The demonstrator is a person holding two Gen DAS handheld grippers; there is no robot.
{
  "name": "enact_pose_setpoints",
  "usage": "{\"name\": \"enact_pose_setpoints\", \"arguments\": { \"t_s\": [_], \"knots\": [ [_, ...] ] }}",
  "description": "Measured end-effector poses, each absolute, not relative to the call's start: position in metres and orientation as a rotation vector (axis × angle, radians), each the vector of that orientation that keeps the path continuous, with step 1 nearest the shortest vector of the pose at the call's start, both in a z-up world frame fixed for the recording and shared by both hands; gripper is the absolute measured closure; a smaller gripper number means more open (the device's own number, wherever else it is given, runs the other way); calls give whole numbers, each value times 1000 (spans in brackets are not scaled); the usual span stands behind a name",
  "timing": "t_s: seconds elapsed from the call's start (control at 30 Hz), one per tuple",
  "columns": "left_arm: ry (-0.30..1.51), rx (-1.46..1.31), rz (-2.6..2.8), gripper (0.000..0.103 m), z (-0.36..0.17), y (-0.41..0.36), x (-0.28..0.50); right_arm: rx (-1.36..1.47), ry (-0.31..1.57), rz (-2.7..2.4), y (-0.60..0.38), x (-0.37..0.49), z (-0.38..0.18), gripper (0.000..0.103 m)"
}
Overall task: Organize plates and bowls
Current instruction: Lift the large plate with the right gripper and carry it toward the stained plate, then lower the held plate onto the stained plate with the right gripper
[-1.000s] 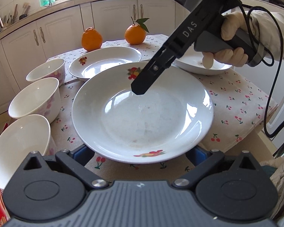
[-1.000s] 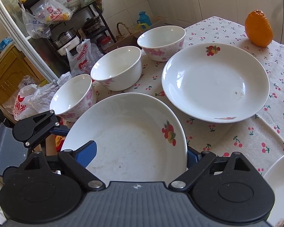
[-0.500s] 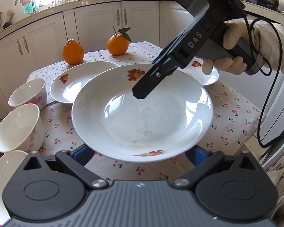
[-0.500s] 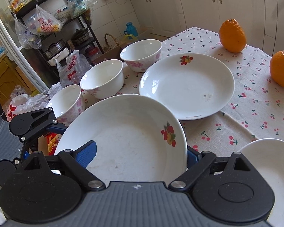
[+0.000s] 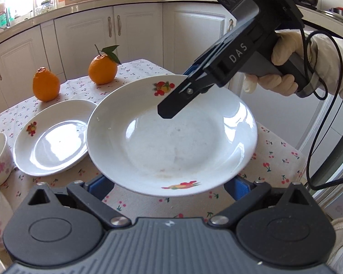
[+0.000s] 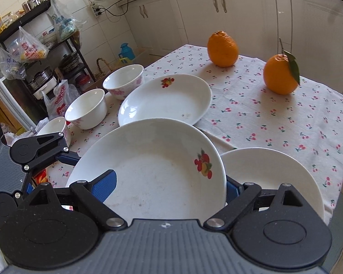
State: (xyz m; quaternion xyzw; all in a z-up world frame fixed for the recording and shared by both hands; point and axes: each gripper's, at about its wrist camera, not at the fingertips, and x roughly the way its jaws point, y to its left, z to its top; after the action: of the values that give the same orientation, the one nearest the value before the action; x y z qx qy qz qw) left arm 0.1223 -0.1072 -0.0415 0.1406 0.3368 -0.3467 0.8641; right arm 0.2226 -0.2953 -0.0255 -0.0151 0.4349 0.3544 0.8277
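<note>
A large white plate (image 5: 171, 141) with fruit prints hangs above the table, carried between both grippers. My left gripper (image 5: 169, 187) grips its near edge, the blue pads showing on either side under the rim. My right gripper (image 5: 180, 91) reaches in from the upper right, one finger lying over the plate's far rim. In the right wrist view the same plate (image 6: 153, 169) sits in my right gripper (image 6: 167, 187), one pad on top and the other behind the rim. A second plate (image 6: 167, 100) and a third plate (image 6: 269, 173) lie on the cloth. Three bowls (image 6: 123, 80) stand in a row at the left.
Two oranges (image 6: 221, 49) (image 6: 280, 75) sit at the far end of the cherry-print tablecloth (image 6: 263, 118). White cabinets (image 5: 137, 29) stand behind the table. A gloved hand (image 5: 283, 68) holds the right gripper, its cable hanging at the right. A shelf with bags (image 6: 29, 45) stands at the left.
Both grippers have carried the plate rightward over the table and a little up. The bowls have slid off to the left of both views, and the third plate has come closer below.
</note>
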Motion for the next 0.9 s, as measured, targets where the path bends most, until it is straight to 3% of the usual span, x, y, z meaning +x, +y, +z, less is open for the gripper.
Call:
{"name": "enact_pose_setpoints", "arguments": {
  "t_s": [0.9],
  "knots": [
    [740, 335, -821, 2, -55, -175, 162, 37, 911, 617, -371, 239, -45, 6]
  ]
}}
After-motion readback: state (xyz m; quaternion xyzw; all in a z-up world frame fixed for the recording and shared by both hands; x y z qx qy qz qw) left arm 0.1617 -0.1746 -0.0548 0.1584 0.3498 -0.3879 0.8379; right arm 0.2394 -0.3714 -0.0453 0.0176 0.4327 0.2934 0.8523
